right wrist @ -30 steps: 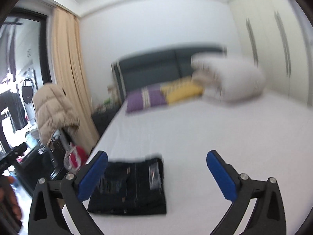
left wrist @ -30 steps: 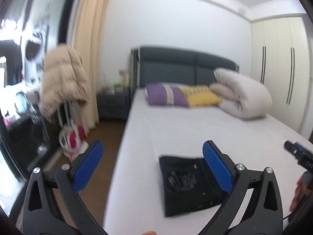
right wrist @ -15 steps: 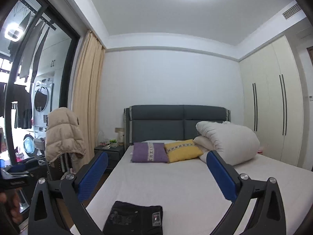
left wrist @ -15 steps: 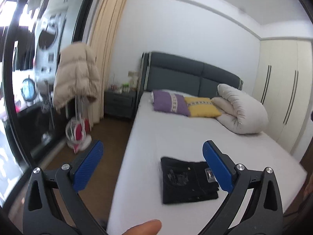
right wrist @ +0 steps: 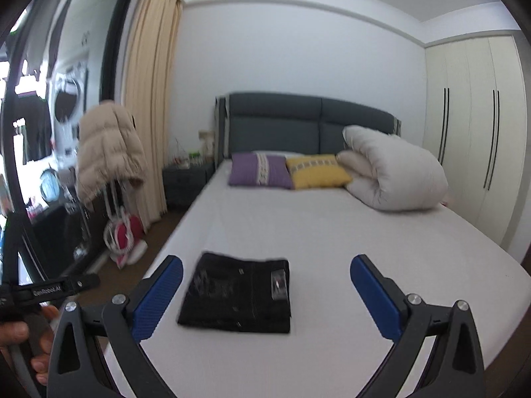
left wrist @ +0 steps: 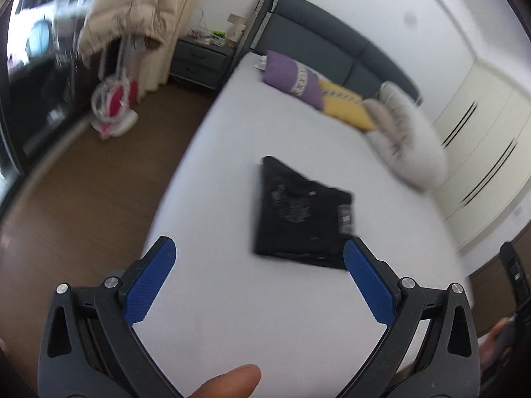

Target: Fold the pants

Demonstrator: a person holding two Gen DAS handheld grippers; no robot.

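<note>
Black pants lie folded into a flat rectangle near the foot of a white bed. My left gripper hangs open above the bed's near end, tilted, with nothing between its blue pads. The pants lie a little beyond its right finger. My right gripper is also open and empty, held back from the bed, and the pants show between its fingers further off. The left gripper's body appears at the left edge of the right wrist view, held by a hand.
A purple pillow, a yellow pillow and a rolled white duvet lie by the dark headboard. A beige puffer jacket hangs on a stand left of the bed over brown floor. White wardrobes line the right wall.
Both cameras have swung. The left view tips down and rolls over the bed; the right view drops from the ceiling toward the pants. The pants stay put and both grippers stay open.
</note>
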